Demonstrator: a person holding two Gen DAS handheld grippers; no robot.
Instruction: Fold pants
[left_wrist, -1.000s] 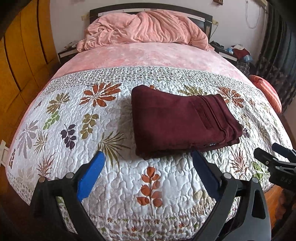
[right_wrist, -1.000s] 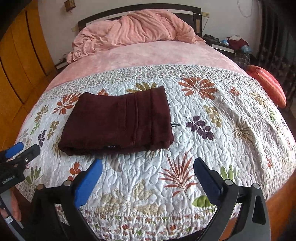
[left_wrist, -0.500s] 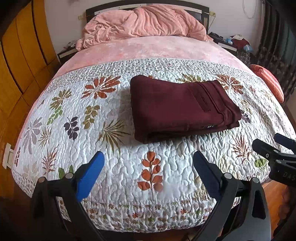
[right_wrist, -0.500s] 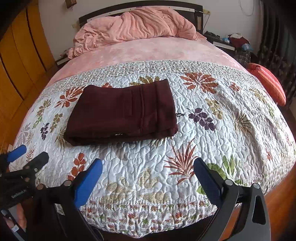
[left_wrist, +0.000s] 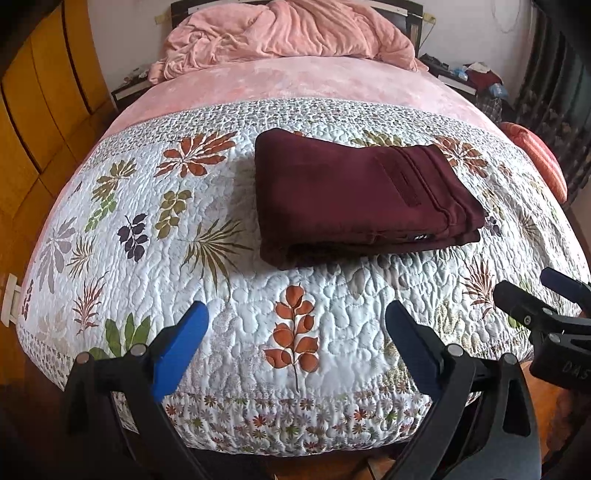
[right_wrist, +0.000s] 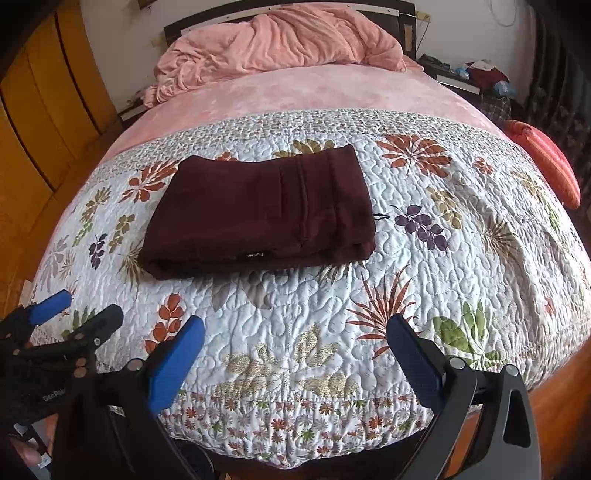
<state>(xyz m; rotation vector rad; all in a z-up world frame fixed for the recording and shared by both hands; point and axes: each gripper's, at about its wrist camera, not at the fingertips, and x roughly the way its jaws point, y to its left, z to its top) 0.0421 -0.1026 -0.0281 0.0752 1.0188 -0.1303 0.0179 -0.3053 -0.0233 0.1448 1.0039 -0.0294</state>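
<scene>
Dark maroon pants (left_wrist: 362, 199) lie folded into a compact rectangle on the floral quilt (left_wrist: 229, 302); in the right wrist view the pants (right_wrist: 258, 218) sit left of centre. My left gripper (left_wrist: 295, 332) hovers open over the bed's foot edge, well short of the pants, with nothing between its blue pads. The right gripper (right_wrist: 295, 347) is open too, equally far back and empty. Each gripper shows at the edge of the other's view: the right gripper (left_wrist: 543, 306) and the left gripper (right_wrist: 77, 314).
A crumpled pink blanket (left_wrist: 288, 33) is piled at the headboard over a pink sheet (left_wrist: 295, 81). Wooden wardrobe doors (left_wrist: 40, 96) stand to the left. An orange striped cushion (right_wrist: 543, 162) and a cluttered nightstand (right_wrist: 465, 74) lie to the right.
Both grippers have pulled back from the folded pants toward the foot of the bed and risen a little. The pants have not moved.
</scene>
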